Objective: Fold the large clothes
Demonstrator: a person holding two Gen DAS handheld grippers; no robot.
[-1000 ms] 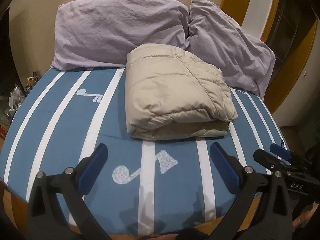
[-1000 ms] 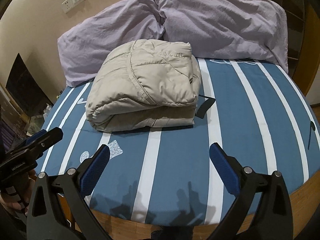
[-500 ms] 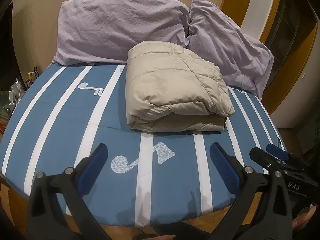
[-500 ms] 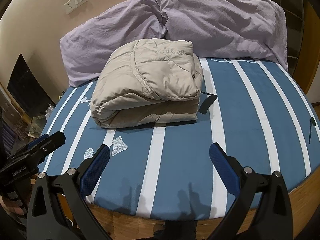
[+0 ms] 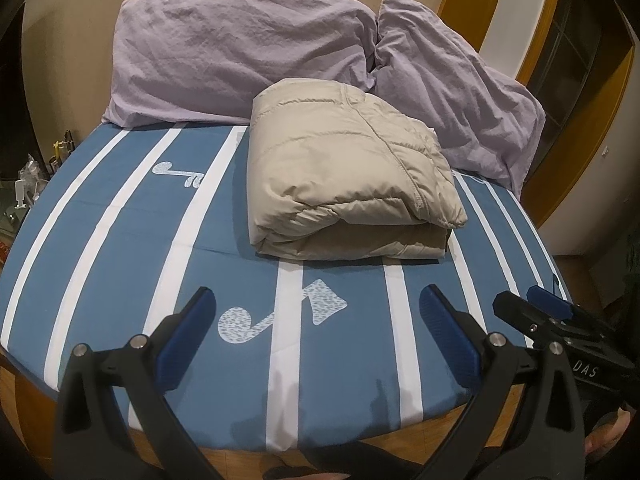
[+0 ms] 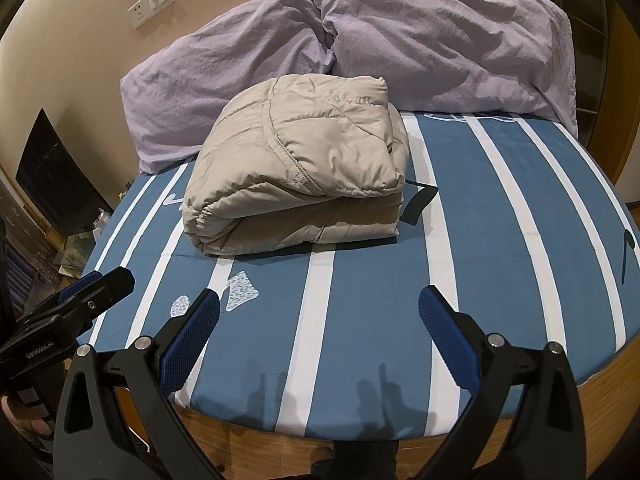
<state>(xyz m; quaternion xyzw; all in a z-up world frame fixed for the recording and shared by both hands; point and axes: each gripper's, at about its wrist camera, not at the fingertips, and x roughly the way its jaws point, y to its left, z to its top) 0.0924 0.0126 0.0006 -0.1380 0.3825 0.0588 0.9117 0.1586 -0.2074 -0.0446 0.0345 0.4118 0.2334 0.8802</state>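
Observation:
A beige puffer jacket [image 5: 344,176] lies folded in a thick bundle on the blue-and-white striped bed [image 5: 120,240], in front of the pillows. It also shows in the right wrist view [image 6: 296,168]. My left gripper [image 5: 318,320] is open and empty, held near the bed's front edge, well short of the jacket. My right gripper [image 6: 320,320] is open and empty too, at the front edge. Each gripper shows at the side of the other's view, the right one [image 5: 548,316] and the left one [image 6: 88,292].
Two lilac pillows [image 5: 240,60] [image 6: 440,40] lean on the wall behind the jacket. A black strap [image 6: 418,200] lies by the jacket's right side. The wooden bed frame [image 6: 600,392] runs along the front. Clutter [image 5: 28,176] stands left of the bed.
Both grippers have drawn back and lifted away from the jacket; more of the bed's front edge and wooden frame shows. The jacket has not moved.

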